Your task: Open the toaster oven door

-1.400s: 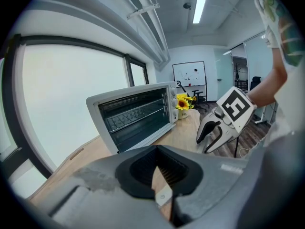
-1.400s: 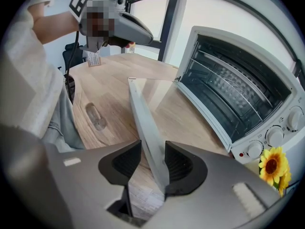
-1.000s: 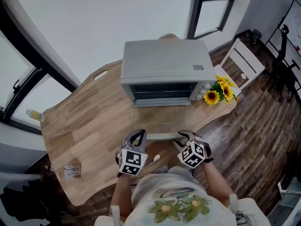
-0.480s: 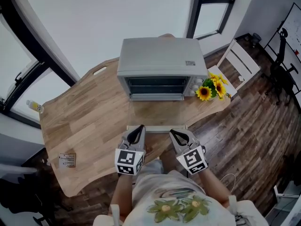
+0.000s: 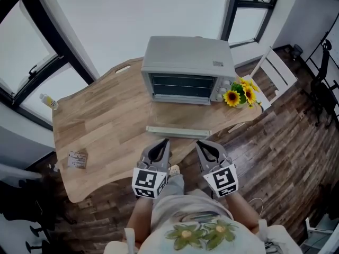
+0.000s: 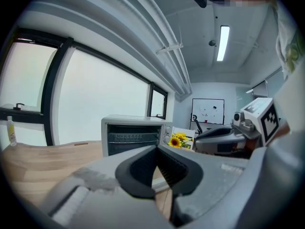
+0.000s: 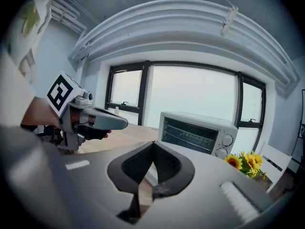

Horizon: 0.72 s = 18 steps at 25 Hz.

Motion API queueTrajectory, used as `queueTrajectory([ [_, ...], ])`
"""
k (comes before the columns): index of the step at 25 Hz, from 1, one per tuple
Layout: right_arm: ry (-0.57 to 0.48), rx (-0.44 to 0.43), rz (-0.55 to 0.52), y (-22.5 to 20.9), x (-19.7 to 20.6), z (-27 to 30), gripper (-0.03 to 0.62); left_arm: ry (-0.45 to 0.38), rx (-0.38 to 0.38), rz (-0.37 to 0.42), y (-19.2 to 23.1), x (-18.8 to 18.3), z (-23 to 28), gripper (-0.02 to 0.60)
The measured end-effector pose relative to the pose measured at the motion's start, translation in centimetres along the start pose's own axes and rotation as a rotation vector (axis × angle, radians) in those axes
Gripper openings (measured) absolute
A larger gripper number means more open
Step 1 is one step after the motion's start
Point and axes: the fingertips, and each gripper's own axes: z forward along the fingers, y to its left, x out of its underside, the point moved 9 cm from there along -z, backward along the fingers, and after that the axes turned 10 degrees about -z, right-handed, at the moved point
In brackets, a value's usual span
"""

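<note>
The silver toaster oven [image 5: 188, 70] stands at the far side of the wooden table [image 5: 106, 131]. Its door [image 5: 178, 132] hangs down flat toward me, and the dark cavity with its rack is exposed. My left gripper [image 5: 160, 148] and right gripper [image 5: 205, 148] hover just short of the door's front edge, side by side and apart from it. Both are shut with nothing between the jaws. In the left gripper view the oven [image 6: 133, 135] shows beyond the closed left gripper [image 6: 156, 149]. In the right gripper view the oven [image 7: 195, 132] lies ahead of the closed right gripper [image 7: 153, 144].
A bunch of sunflowers [image 5: 238, 94] sits right of the oven at the table's corner. A white chair [image 5: 275, 70] stands beyond it. A small packet [image 5: 77, 159] lies on the table's left end. A bottle [image 5: 48, 100] rests on the window ledge.
Both grippers have drawn back from the lowered door's handle toward my body. The right gripper's jaws have closed. The door stays down.
</note>
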Motion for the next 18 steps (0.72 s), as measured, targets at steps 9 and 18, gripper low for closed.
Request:
queueTrajectory([
  [9, -0.046, 0.000, 0.005, 2.1, -0.6, -3.7, -0.002, -0.013, -0.034, 0.024, -3.0, 0.7, -4.3, 0.005],
  [18, -0.056, 0.005, 0.012, 2.9, -0.5, -5.9, -0.002, -0.018, -0.056, 0.035, -4.6, 1.4, -6.4, 0.005],
])
